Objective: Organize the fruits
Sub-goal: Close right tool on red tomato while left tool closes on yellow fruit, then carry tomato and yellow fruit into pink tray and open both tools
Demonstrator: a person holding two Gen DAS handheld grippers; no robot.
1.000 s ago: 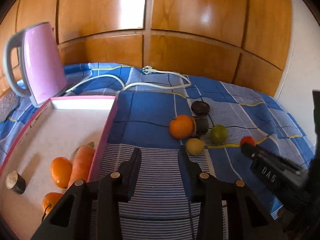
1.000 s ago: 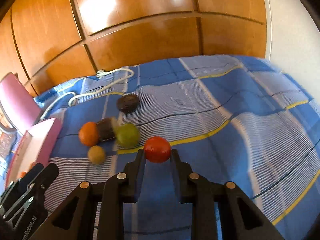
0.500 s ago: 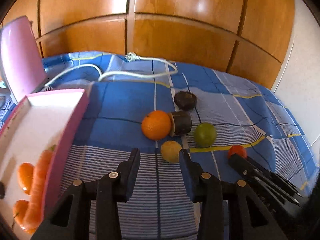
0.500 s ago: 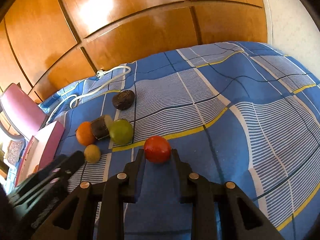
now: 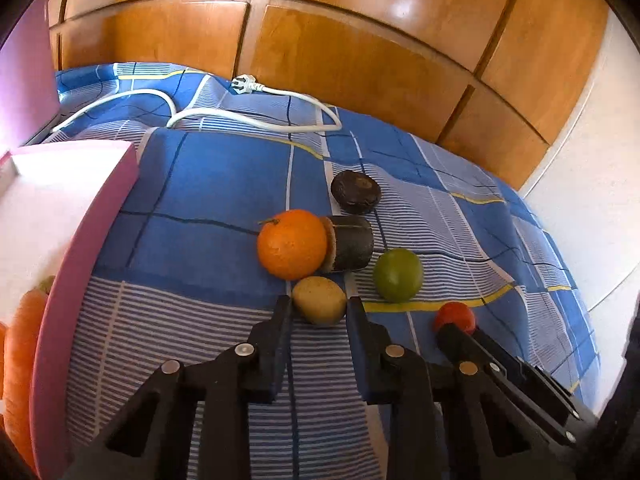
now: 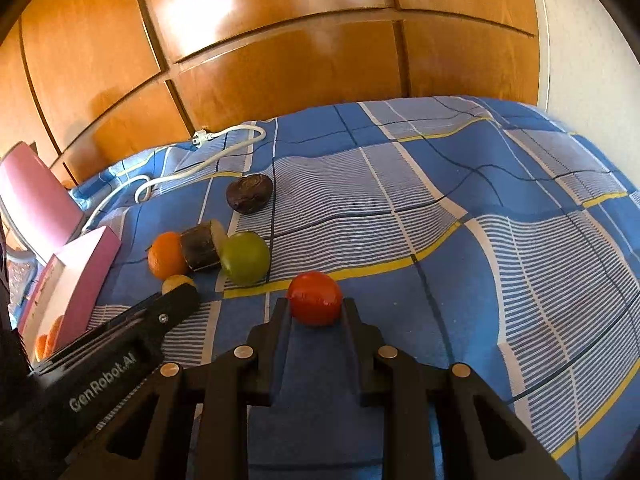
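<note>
I am gripping the yellow fruit (image 5: 319,300) on the bed with the left hand-held gripper (image 5: 318,309), jaws just closing; right hand-held gripper (image 6: 315,308) is clamping the red fruit (image 6: 315,297). Next I am judging: lifting both toward the pink tray (image 5: 80,240).

Black plastic left claw (image 5: 319,312), silver screws, white GenRobot.AI lettering

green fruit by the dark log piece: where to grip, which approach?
Grip the green fruit across its round middle, coming from the near side, pads on its left and right flanks. Its far-left side sits against the log piece, so keep that pad toward the front of the curve. The near and right sides look clear, apart from the red fruit in the right gripper.
</note>
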